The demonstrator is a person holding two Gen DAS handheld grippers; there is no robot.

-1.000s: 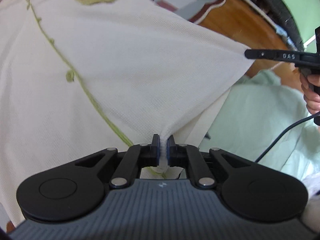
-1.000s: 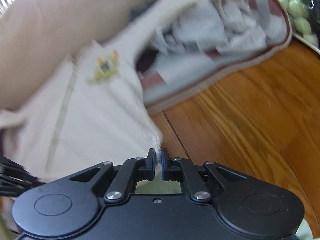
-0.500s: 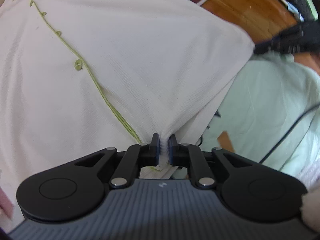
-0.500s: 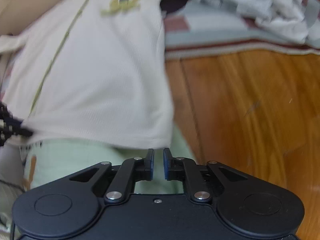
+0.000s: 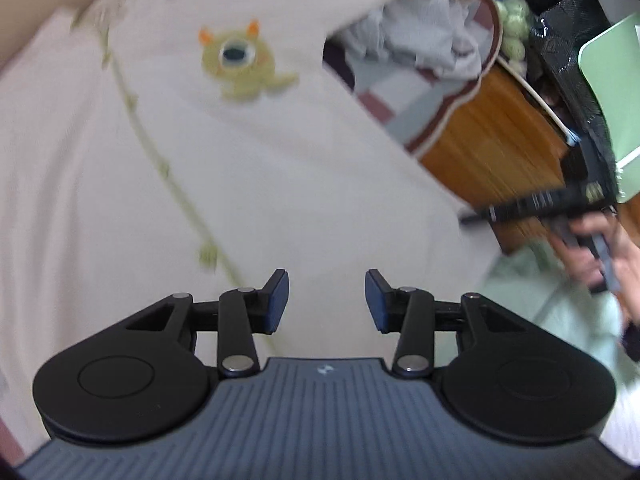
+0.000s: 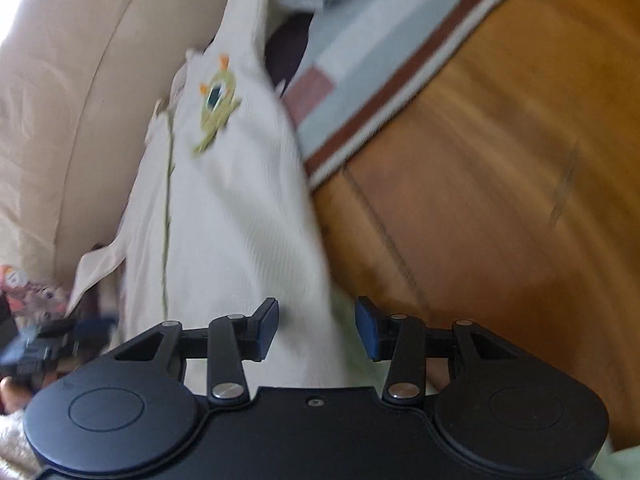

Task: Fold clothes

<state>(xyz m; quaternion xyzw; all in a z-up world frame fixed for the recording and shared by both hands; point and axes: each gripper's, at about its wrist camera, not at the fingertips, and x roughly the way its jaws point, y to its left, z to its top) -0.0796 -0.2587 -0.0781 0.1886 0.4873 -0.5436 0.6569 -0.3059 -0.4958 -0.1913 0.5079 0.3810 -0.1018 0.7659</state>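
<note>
A cream shirt (image 5: 248, 176) with a green one-eyed monster patch (image 5: 240, 62) and a green vine seam lies spread out flat. My left gripper (image 5: 326, 300) hovers over its near hem, jaws opening, nothing between the pads. In the right wrist view the same shirt (image 6: 224, 216) runs up the middle, and my right gripper (image 6: 316, 328) hangs above its right hem, jaws opening and not pressing the cloth. The right gripper (image 5: 536, 204) also shows in the left wrist view, held by a hand (image 5: 608, 248) at the shirt's right edge.
A pale green garment (image 5: 552, 312) lies under the shirt's near right corner. A grey and maroon rug (image 6: 384, 68) with rumpled grey clothes (image 5: 420, 40) sits on the wooden floor (image 6: 500, 208). A beige cushion (image 6: 72, 92) rises at left.
Both grippers let go of the shirt's hem corners and their jaws spread apart. The shirt dropped flat. The left gripper rose and pulled back; the right one swung down over the hem.
</note>
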